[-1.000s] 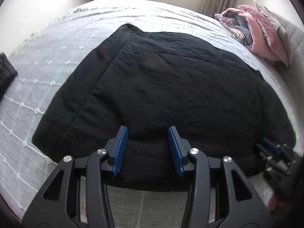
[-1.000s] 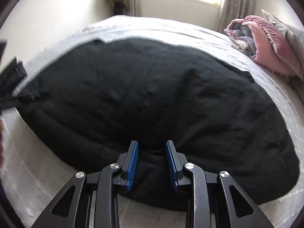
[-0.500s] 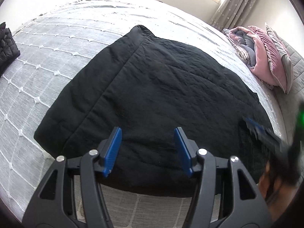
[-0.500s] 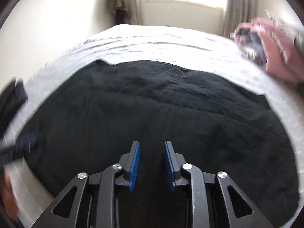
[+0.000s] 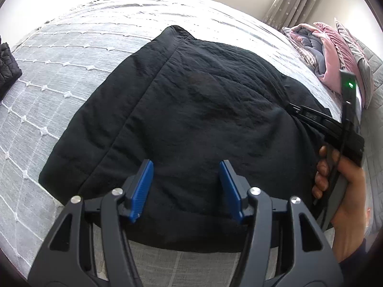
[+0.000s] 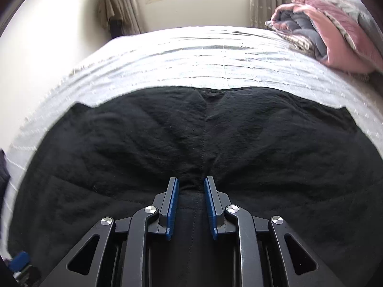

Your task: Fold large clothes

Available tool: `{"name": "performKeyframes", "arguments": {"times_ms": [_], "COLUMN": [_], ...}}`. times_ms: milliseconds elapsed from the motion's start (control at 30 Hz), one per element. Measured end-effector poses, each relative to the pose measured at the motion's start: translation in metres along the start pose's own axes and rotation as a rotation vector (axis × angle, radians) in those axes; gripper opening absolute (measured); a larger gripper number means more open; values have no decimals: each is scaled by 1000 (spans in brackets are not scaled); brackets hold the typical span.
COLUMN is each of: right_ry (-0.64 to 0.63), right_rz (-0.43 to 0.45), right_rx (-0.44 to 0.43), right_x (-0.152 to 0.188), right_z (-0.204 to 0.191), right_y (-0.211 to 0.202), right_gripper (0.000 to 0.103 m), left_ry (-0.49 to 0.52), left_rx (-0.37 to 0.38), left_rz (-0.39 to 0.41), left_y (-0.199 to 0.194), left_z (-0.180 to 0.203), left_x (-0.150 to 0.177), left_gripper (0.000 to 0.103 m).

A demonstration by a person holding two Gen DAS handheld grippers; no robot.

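Note:
A large black padded garment (image 5: 198, 110) lies folded on the grey bedspread (image 5: 59, 55); it also fills the right wrist view (image 6: 215, 138). My left gripper (image 5: 186, 186) is open wide and empty, hovering over the garment's near edge. My right gripper (image 6: 191, 201) is low over the garment, its blue pads partly open with a ridge of black cloth between them. It shows at the right of the left wrist view (image 5: 311, 114), held in a hand, pressed onto the garment.
Pink and grey folded bedding (image 5: 330, 55) is piled at the bed's far right, also in the right wrist view (image 6: 335, 31). Another black quilted item (image 5: 7, 67) lies at the bed's left edge. A window and curtains stand beyond the bed.
My left gripper has opened wider and risen slightly. My right gripper has moved forward and down onto the middle of the garment, bunching cloth between its pads.

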State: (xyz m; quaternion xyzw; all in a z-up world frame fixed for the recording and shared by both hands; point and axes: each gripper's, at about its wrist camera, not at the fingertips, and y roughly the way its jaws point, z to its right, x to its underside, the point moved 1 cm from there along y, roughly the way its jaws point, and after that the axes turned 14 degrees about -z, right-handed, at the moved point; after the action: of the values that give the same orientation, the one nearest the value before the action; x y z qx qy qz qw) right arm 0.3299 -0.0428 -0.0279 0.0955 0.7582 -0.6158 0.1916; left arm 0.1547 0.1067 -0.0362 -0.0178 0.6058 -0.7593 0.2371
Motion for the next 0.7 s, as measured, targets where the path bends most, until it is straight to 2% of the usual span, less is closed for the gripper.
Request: {"name": "performKeyframes", "arguments": {"times_ms": [67, 133, 233, 300, 333, 433, 500, 633, 700], "right_ry": [46, 40, -22, -24, 3, 136, 188, 253, 306], "right_rz": [21, 50, 37, 27, 18, 10, 8, 36, 47], "right_rx": [-11, -13, 35, 56, 52, 84, 97, 84, 91], "right_x": [7, 20, 44, 61, 66, 74, 78, 92, 97], "right_z": [13, 25, 49, 84, 104, 164, 196, 249, 272], "right_y": [-17, -34, -45, -49, -52, -62, -68, -81, -84], "right_gripper": [25, 26, 28, 31, 31, 31, 31, 31, 31], "left_ry": [-7, -11, -58, -51, -36, 51, 87, 27, 14], "left_rx": [24, 53, 16, 25, 5, -144, -207, -121, -124], "left_rz": [3, 14, 43, 54, 54, 84, 109, 104, 100], "left_y": [-2, -4, -2, 3, 7, 22, 27, 24, 24], "left_z": [-4, -10, -26, -33, -33, -34, -38, -60, -67], "left_x": [-2, -8, -25, -36, -41, -53, -57, -61, -62], "left_gripper": [59, 59, 59, 59, 59, 59, 60, 60, 61]}}
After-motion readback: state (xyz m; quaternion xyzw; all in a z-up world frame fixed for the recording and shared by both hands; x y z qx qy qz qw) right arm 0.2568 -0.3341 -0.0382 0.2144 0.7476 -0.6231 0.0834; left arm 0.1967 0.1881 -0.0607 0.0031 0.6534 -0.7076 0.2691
